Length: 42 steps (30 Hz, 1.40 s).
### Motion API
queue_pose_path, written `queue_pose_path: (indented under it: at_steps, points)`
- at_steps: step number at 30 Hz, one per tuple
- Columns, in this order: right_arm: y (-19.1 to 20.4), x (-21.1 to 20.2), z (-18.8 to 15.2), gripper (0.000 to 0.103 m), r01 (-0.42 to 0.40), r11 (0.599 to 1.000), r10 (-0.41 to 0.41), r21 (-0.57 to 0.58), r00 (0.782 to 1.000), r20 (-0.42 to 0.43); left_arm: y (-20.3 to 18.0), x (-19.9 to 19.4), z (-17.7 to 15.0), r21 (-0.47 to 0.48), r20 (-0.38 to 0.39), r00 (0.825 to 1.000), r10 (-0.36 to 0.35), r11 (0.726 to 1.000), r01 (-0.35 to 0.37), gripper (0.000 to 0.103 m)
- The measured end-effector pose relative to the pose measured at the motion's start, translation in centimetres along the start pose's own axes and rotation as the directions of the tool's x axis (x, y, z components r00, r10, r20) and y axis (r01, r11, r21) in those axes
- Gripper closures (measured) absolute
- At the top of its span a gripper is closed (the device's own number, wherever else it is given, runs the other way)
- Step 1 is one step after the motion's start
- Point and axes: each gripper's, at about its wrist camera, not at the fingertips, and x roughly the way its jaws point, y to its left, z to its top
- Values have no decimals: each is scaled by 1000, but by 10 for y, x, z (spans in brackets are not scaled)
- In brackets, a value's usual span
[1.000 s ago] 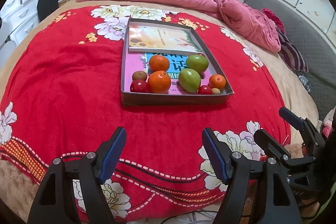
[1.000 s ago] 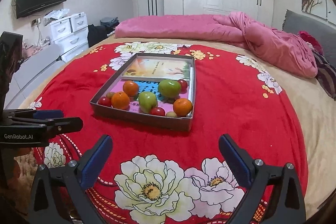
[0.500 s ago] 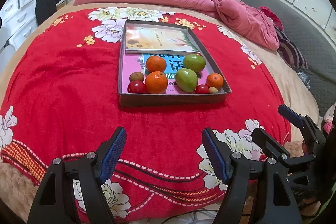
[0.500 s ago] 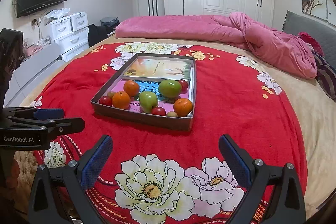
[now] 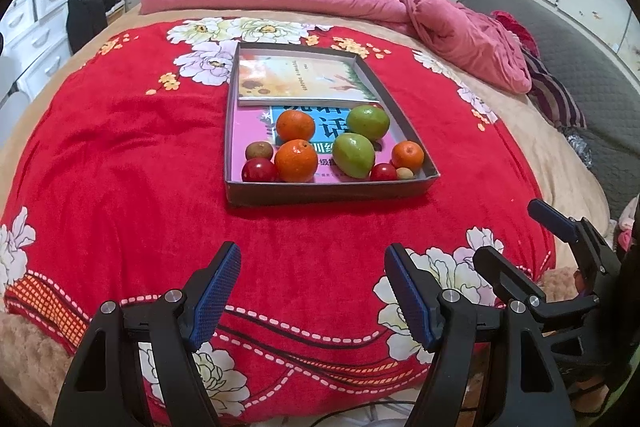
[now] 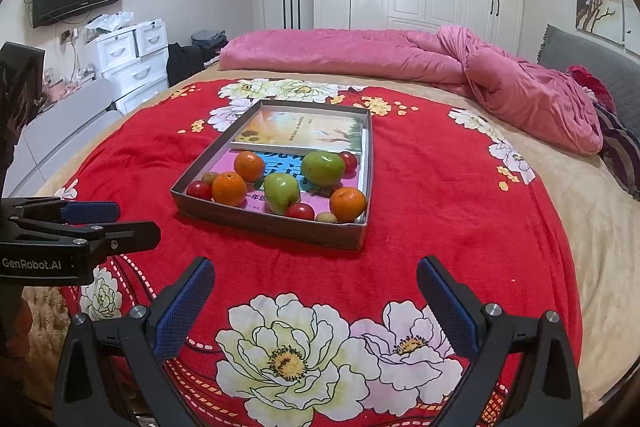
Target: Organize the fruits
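Two hand-held grippers hover over the red flowered blanket (image 5: 120, 155), and both stand wide apart with nothing between the blue pads: the left hand-held gripper (image 5: 312, 287) low at the bed's near edge, the right hand-held gripper (image 6: 316, 303) just beside it. Ahead of them sits the shallow grey box (image 5: 320, 193), well out of reach, and all the fruit lies in its near half on a pink book (image 5: 248, 129). There are three oranges (image 5: 296, 161), two green fruits (image 5: 354, 155), a few small red ones (image 5: 259, 171) and what looks like a little brown one (image 5: 259, 149), hard to name at this range. A second book (image 5: 300, 79) fills the far half.
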Motion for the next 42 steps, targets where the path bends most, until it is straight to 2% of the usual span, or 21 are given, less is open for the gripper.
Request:
queue_pose_path:
  at_steps: [42]
  points:
    - [1, 0, 1, 1, 4, 1000, -4, 0, 1000, 1, 1, -5, 1, -3, 25, 1000, -6, 1000, 6, 27]
